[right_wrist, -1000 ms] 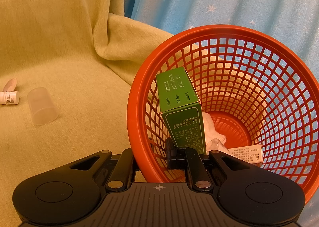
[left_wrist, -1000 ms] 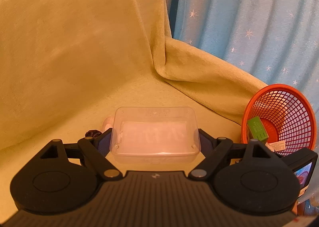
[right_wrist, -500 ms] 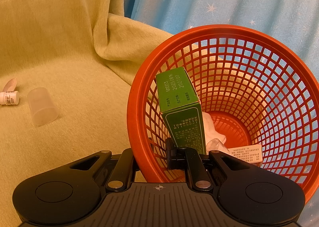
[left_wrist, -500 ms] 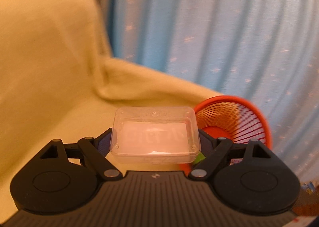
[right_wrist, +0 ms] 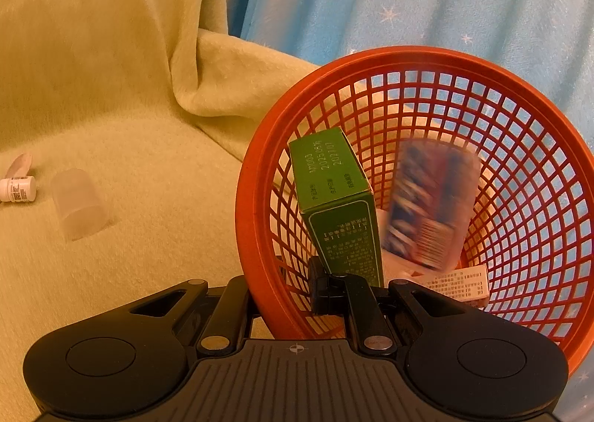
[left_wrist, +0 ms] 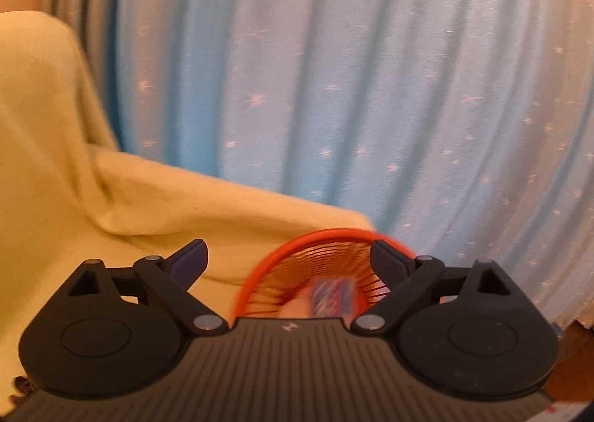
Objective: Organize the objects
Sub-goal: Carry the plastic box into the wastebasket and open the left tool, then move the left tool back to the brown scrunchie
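Over on the left, on the yellow-green cover (right_wrist: 122, 147), a small white bottle (right_wrist: 18, 190) and a frosted plastic cup (right_wrist: 80, 205) lie well apart from the orange basket (right_wrist: 534, 177). Both are judged light; the cup looks thin, smooth and easily crushed, so it is best taken across its body with little force. Further right, the basket's near rim is pinched by the right gripper (right_wrist: 293, 292), one finger outside and one inside. Within it a green carton (right_wrist: 336, 199) leans, and a blurred clear case (right_wrist: 430, 206) is seen, apparently mid-fall. Only the right wrist view shows the bottle and cup. The left wrist view alone shows the left gripper (left_wrist: 287, 262), jaws spread wide and empty, above the basket.
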